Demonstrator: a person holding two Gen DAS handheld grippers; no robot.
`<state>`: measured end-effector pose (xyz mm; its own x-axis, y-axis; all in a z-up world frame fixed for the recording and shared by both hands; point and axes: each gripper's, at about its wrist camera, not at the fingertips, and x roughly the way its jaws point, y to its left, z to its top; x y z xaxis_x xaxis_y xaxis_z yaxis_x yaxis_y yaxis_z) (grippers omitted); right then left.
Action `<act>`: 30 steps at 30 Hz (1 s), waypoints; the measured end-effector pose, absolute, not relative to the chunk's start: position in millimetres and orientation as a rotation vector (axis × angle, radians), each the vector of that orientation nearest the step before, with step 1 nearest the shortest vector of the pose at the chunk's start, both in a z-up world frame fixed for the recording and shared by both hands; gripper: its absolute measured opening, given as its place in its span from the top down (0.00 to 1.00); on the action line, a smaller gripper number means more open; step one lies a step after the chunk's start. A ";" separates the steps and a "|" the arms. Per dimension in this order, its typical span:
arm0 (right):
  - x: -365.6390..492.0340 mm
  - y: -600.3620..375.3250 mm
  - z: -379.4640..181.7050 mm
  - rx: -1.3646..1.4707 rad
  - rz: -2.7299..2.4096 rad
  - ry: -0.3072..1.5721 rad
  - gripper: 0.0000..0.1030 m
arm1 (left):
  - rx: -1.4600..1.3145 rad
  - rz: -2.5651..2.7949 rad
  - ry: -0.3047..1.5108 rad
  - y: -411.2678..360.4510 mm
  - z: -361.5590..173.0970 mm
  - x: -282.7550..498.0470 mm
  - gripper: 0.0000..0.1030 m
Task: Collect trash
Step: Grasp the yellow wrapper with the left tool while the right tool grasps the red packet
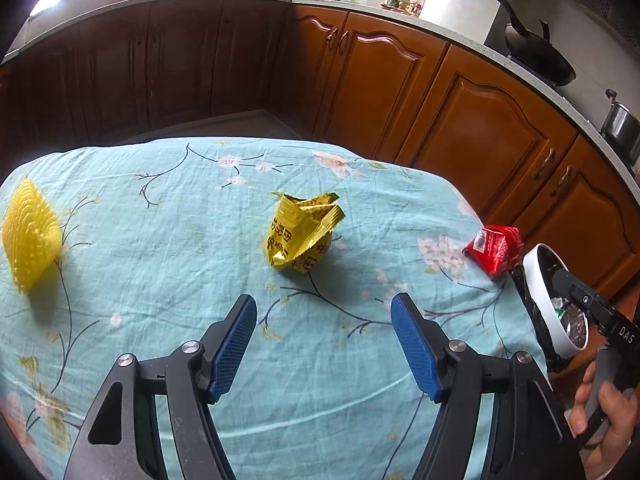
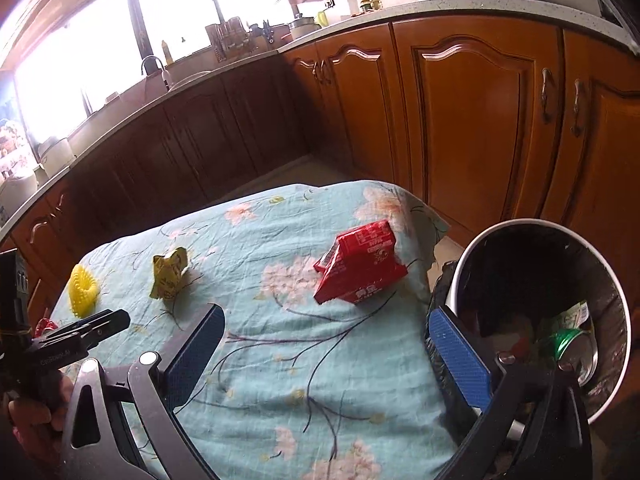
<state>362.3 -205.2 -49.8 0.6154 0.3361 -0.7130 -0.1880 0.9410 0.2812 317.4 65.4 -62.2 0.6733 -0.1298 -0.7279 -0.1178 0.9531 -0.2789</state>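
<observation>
A crumpled yellow wrapper (image 1: pixel 303 234) lies mid-table, just beyond my open, empty left gripper (image 1: pixel 324 322). It also shows in the right wrist view (image 2: pixel 169 276). A yellow foam net (image 1: pixel 30 236) sits at the table's left; it also shows in the right wrist view (image 2: pixel 83 290). A red carton (image 2: pixel 358 266) lies near the table's right edge, ahead of my open, empty right gripper (image 2: pixel 332 338); it also shows in the left wrist view (image 1: pixel 496 249). A white-rimmed trash bin (image 2: pixel 540 308) with a black liner stands beside the table, holding a green can (image 2: pixel 570 342).
The table wears a light blue floral cloth (image 1: pixel 180 240). Wooden kitchen cabinets (image 1: pixel 400 92) run behind and to the right. A wok (image 1: pixel 536 54) and a pot (image 1: pixel 622 128) sit on the counter. A small red item (image 2: pixel 43 326) shows by the left gripper in the right wrist view.
</observation>
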 end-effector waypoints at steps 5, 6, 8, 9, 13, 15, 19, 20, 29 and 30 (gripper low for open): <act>393.5 -210.7 -60.6 0.164 0.278 0.876 0.02 | -0.313 0.009 0.847 69.8 -68.3 351.7 0.33; 398.7 -211.5 -63.9 0.166 0.277 0.887 0.02 | -0.311 0.007 0.853 70.4 -70.6 358.8 0.33; 408.1 -211.5 -69.6 0.167 0.278 0.901 0.04 | -0.298 -0.003 0.866 69.9 -75.7 372.1 0.32; 412.1 -210.8 -72.3 0.167 0.278 0.908 0.05 | -0.289 -0.001 0.873 69.5 -78.8 379.0 0.31; 426.7 -206.3 -83.4 0.149 0.279 0.934 0.12 | -0.272 0.013 0.898 69.0 -91.1 399.7 0.30; 431.9 -202.5 -89.4 0.133 0.274 0.951 0.27 | -0.273 0.010 0.905 70.0 -95.9 405.8 0.31; 429.6 -194.2 -93.5 0.110 0.297 0.959 0.52 | -0.243 -0.004 0.923 64.8 -103.6 411.6 0.56; 426.2 -192.8 -91.2 0.105 0.302 0.950 0.54 | -0.241 -0.009 0.923 63.8 -104.5 411.7 0.57; 384.2 -196.2 -66.2 0.196 0.393 0.902 0.56 | -0.271 -0.081 0.884 52.2 -91.6 380.4 0.72; 378.1 -196.3 -63.1 0.205 0.401 0.897 0.56 | -0.272 -0.090 0.879 48.8 -89.3 374.7 0.72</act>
<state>378.1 -196.3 -63.1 0.5567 0.4214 -0.7159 -0.2525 0.9068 0.3374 374.7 48.8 -89.3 0.6364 -0.1889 -0.7479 -0.0339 0.9618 -0.2717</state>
